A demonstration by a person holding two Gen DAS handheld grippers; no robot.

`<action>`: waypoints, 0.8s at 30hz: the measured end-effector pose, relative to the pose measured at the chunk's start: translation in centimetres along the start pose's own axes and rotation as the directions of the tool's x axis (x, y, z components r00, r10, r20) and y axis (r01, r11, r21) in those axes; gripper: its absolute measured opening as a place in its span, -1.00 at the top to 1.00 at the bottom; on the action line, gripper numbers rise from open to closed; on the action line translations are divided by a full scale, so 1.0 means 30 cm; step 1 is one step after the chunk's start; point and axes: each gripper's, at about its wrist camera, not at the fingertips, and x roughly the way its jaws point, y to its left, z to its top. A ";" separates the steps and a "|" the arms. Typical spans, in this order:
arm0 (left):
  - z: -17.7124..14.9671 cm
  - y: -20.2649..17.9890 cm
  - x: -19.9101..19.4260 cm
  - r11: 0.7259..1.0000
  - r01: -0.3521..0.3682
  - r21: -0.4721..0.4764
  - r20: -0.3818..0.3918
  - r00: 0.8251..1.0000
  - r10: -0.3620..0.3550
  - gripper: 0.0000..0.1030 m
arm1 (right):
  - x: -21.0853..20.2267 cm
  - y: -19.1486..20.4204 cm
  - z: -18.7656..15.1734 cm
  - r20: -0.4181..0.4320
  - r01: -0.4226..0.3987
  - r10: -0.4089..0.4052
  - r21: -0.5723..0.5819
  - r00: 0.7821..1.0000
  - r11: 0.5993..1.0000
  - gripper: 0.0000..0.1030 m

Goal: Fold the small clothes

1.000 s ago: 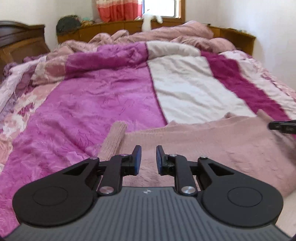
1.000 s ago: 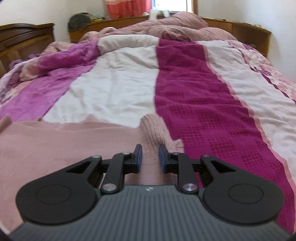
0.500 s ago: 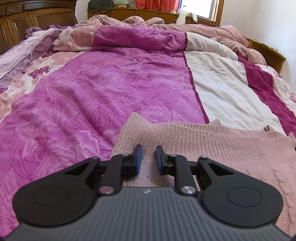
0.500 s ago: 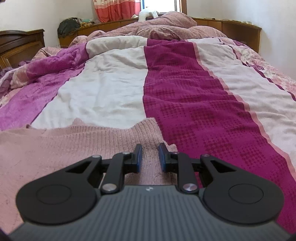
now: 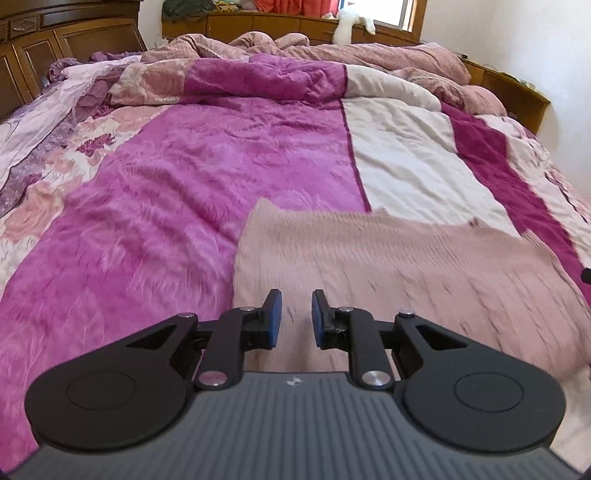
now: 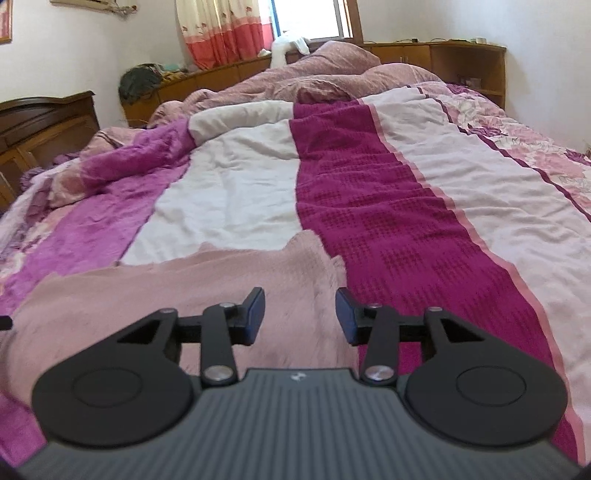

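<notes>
On the bed: a pink knit garment (image 5: 388, 266) lies spread flat across the near part of the quilt (image 5: 177, 206); its far edge runs across the magenta, white and dark-magenta stripes; one far corner rises in a small peak on the magenta stripe
Garment in the right wrist view: the same pink knit garment (image 6: 229, 280) fills the lower left; its right edge lies along the border of the dark-magenta waffle stripe (image 6: 380, 221)
Left hand-held gripper (image 5: 296, 317): hovers low over the left part of the garment, near its left edge; its blue pads (image 5: 274, 319) stand a narrow gap apart; pink fabric shows through the gap, yet I cannot tell whether any fold is pinched there; the view is blurred
Right hand-held gripper (image 6: 300, 315): its jaws have just been opening and now stand clearly apart; nothing is between the pads, only the flat garment lying below them; the right fingertip (image 6: 345, 314) sits above the garment's right edge where it meets the dark stripe
Other gripper seen: a small dark tip (image 5: 586, 275) shows at the right border of the left wrist view, over the garment's far right side
Far end of the bed: crumpled pink bedding (image 6: 332, 70) is heaped by the wooden headboard shelf (image 6: 436, 55)
Window side: a coral and cream curtain (image 6: 221, 29) hangs beside the window; a white soft toy (image 5: 349, 26) sits on the ledge
Left side: dark wooden furniture (image 5: 55, 51) stands beside the bed
</notes>
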 end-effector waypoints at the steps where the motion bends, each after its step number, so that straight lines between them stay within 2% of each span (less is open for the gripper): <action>1: -0.020 -0.006 -0.024 1.000 0.005 0.005 0.000 1.000 -0.005 0.56 | -0.015 0.004 -0.008 -0.004 -0.012 0.012 0.005 1.000 1.000 0.13; 6: -0.111 -0.023 -0.063 1.000 0.005 0.015 -0.036 0.999 -0.004 0.56 | -0.053 0.031 -0.088 -0.050 -0.052 0.053 0.009 0.997 0.999 0.14; 10: -0.159 0.009 -0.032 0.997 0.005 -0.074 -0.088 0.996 -0.012 0.56 | -0.012 0.027 -0.153 -0.101 -0.029 0.033 0.042 0.994 0.999 0.15; 15: -0.168 0.024 -0.036 0.995 0.000 -0.100 -0.092 0.996 -0.010 0.56 | -0.012 0.022 -0.171 -0.089 -0.031 0.036 0.056 0.995 0.998 0.15; 21: -0.159 -0.018 -0.100 0.997 -0.043 -0.070 -0.084 0.996 0.037 0.56 | -0.067 -0.038 -0.158 -0.058 -0.064 0.074 0.168 0.996 0.984 0.11; 23: -0.163 -0.040 -0.131 0.998 -0.043 -0.054 -0.076 0.996 0.039 0.56 | -0.093 -0.076 -0.158 -0.011 -0.085 0.090 0.224 0.996 0.971 -0.14; 24: -0.163 -0.050 -0.145 0.998 -0.032 -0.052 -0.074 0.997 0.028 0.56 | -0.104 -0.098 -0.157 0.012 -0.100 0.100 0.258 0.995 0.961 -0.35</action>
